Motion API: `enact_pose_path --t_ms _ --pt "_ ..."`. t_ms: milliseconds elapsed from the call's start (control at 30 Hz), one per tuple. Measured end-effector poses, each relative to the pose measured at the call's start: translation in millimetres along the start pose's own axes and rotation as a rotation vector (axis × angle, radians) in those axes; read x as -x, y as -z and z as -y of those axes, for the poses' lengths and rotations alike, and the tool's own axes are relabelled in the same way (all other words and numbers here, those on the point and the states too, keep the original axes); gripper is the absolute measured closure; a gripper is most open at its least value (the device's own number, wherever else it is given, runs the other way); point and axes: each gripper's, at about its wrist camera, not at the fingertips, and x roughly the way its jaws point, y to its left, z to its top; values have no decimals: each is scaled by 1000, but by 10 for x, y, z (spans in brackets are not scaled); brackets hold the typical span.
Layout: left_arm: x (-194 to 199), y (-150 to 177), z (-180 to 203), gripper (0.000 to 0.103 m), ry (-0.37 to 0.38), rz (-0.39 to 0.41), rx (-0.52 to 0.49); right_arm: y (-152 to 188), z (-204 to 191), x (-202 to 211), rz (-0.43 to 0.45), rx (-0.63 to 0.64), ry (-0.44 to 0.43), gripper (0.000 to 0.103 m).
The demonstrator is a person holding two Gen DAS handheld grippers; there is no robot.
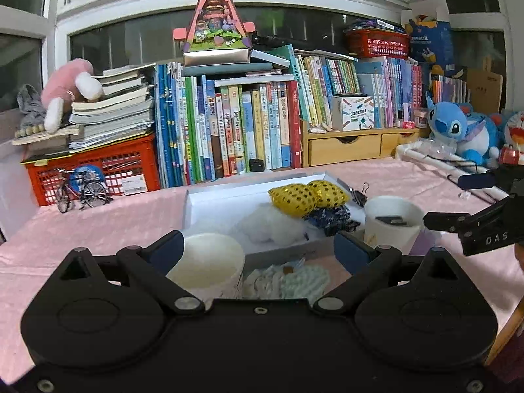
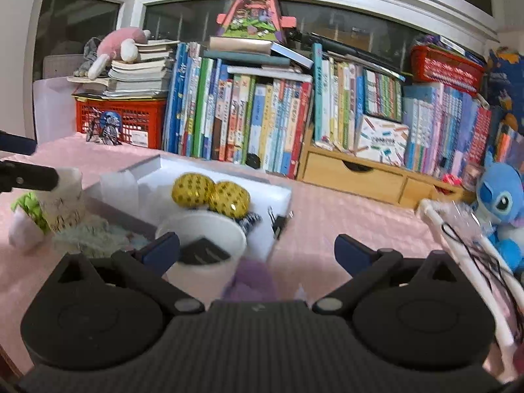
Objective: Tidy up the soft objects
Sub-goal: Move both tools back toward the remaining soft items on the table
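My left gripper [image 1: 258, 246] is open, low over the pink table. Between its blue fingers [image 1: 167, 250] stand a white paper cup [image 1: 206, 265] and a pale green knitted cloth [image 1: 290, 278]. Behind them a white box tray [image 1: 226, 196] holds two yellow sequin pouches [image 1: 308, 196], a white fluffy toy [image 1: 275, 226] and a dark blue patterned cloth [image 1: 330, 220]. My right gripper [image 2: 257, 249] is open too. Its left finger is beside a second white cup [image 2: 203, 245] with a dark object inside, and a purple soft thing [image 2: 253, 278] lies just under it.
Books, red crates [image 1: 95, 173], a wooden drawer unit [image 1: 344, 149] and blue plush toys [image 1: 458, 131] line the back. A binder clip [image 1: 360, 195] sits at the tray's right edge. White tubes with black cord [image 2: 458, 229] lie at the right. A green soft thing [image 2: 29, 208] is by the left cup.
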Motion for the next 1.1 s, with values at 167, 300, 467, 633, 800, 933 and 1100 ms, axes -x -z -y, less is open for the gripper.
enact_pose_path --t_ms 167,300,467,633,800,933,1100 --pt "64 201 -49 5 2 -5 48 198 40 31 -6 -46 4 0" --pt "113 314 -93 5 -46 9 62 301 68 47 -3 -75 10 3" --pt "187 426 -161 5 -97 26 59 394 62 36 -15 -65 6 10" --pt "284 558 -218 5 -143 24 60 469 51 6 -29 -50 27 25" --pt "290 760 -264 5 -181 -13 77 506 -5 -25 -40 -6 51 33" --pt "259 871 -259 11 -202 -38 64 520 -55 -46 -48 22 57 41" --pt "188 930 -281 24 -214 -77 66 525 -85 -93 -57 69 82 41"
